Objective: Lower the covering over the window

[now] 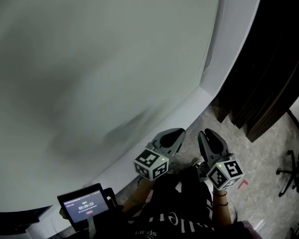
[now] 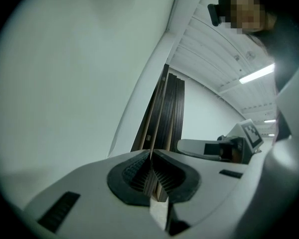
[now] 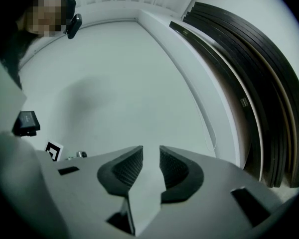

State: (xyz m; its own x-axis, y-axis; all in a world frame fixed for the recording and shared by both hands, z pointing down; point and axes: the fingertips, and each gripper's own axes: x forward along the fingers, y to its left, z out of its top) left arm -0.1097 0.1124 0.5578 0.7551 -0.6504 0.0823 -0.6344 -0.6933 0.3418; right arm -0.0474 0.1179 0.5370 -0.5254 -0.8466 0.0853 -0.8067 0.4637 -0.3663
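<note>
Pale grey-white covering (image 1: 89, 59) fills the space ahead and to my left. Its thin pull cord (image 1: 210, 51) hangs upright along its right edge, beside the white frame (image 1: 229, 44). My right hand-held gripper (image 1: 212, 141), jaws slightly parted and empty, is low by my waist and nearer the cord. My left hand-held gripper (image 1: 175, 136) is pressed together on nothing. Dark panels (image 1: 269, 73) lean further right. The reach upward looks unobstructed.

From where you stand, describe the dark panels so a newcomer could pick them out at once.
Start at the large pale surface filling the view, then follow its white frame rightwards. Just past it, a stack of dark panels stands on edge on the speckled floor. Unlike its white neighbours, it is dark brown and layered.
</note>
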